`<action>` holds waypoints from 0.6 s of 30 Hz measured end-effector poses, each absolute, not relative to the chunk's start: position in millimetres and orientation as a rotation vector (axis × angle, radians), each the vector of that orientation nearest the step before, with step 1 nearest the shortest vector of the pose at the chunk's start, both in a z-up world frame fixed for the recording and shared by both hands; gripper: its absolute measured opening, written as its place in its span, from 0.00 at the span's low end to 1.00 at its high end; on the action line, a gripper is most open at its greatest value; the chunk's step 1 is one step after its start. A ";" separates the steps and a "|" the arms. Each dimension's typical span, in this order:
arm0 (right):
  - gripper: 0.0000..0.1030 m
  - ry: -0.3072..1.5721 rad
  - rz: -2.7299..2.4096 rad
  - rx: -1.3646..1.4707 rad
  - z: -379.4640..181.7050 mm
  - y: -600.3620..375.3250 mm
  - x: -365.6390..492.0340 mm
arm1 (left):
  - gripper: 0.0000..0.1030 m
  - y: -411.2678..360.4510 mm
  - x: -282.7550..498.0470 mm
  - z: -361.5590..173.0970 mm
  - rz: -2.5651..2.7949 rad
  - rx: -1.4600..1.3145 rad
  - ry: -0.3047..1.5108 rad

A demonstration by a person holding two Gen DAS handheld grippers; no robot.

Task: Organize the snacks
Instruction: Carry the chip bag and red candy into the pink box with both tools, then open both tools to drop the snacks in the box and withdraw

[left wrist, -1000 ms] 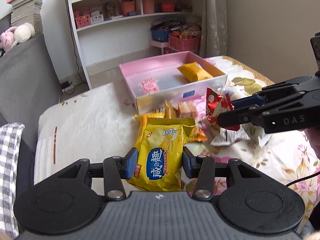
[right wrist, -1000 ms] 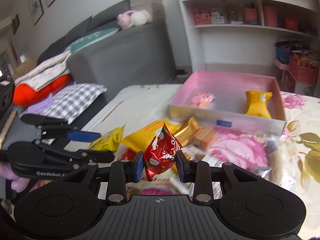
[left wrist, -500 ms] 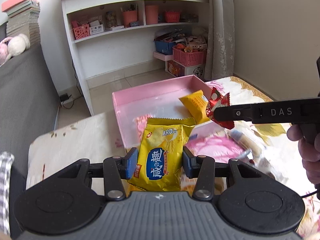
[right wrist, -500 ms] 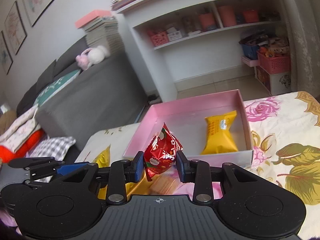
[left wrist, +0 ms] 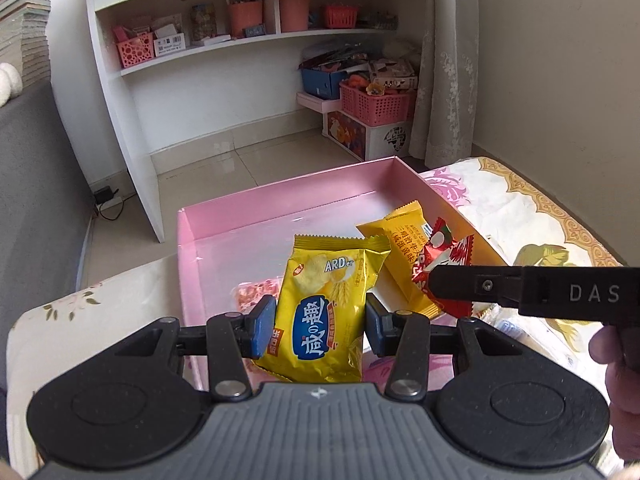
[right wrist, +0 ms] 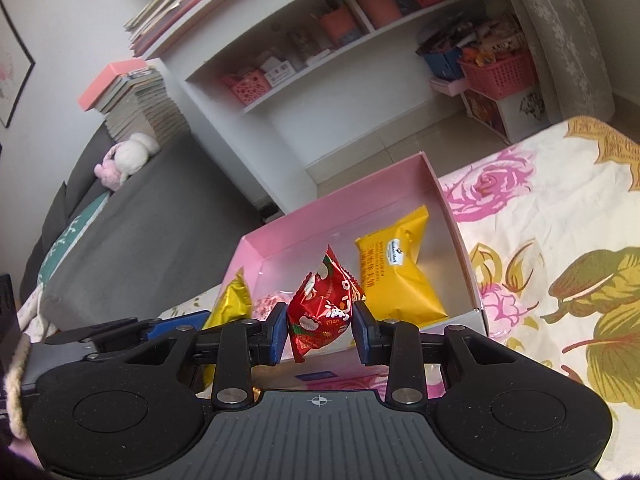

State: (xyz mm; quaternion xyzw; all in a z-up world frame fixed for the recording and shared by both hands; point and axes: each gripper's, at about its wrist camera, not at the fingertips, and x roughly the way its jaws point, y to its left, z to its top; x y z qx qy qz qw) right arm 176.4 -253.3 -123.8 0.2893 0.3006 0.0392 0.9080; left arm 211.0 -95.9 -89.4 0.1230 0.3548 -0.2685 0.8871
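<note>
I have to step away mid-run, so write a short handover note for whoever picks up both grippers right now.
Left gripper: shut on the yellow chip packet, held at the near edge of the pink box.
Right gripper: shut on the red candy packet, also at the box's near edge.
In the box: an orange-yellow packet and a small pink packet.
Done: those two are boxed.
Left: release both held packets into the box. No other loose snacks are clearly in view, so check the flowered cloth.
</note>
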 end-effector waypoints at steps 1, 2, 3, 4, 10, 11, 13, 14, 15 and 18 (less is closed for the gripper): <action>0.32 0.620 0.082 0.602 -125.2 -254.0 177.6 | 0.41 -97.3 212.4 -91.7 -0.559 0.256 0.740; 0.32 0.620 0.080 0.602 -125.9 -254.5 178.5 | 0.41 -99.2 214.6 -92.9 -0.559 0.258 0.742; 0.32 0.620 0.078 0.601 -126.3 -254.8 179.3 | 0.41 -100.1 215.5 -94.5 -0.557 0.259 0.743; 0.32 0.619 0.079 0.601 -127.0 -255.4 179.9 | 0.41 -101.3 217.0 -95.5 -0.555 0.260 0.744; 0.35 0.621 0.073 0.606 -126.9 -257.4 180.0 | 0.43 -100.0 219.5 -97.9 -0.538 0.248 0.734; 0.35 0.621 0.072 0.609 -126.4 -258.3 180.1 | 0.47 -99.6 219.4 -97.6 -0.535 0.246 0.734; 0.47 0.618 0.068 0.615 -125.1 -259.9 178.9 | 0.52 -98.7 217.3 -96.1 -0.540 0.244 0.729; 0.54 0.613 0.067 0.614 -124.2 -260.3 178.1 | 0.53 -98.2 215.5 -95.3 -0.542 0.246 0.727; 0.56 0.610 0.066 0.609 -123.0 -260.4 177.6 | 0.53 -98.2 214.1 -94.3 -0.546 0.250 0.726; 0.56 0.612 0.073 0.589 -119.5 -258.8 175.4 | 0.55 -98.7 209.8 -91.2 -0.551 0.262 0.723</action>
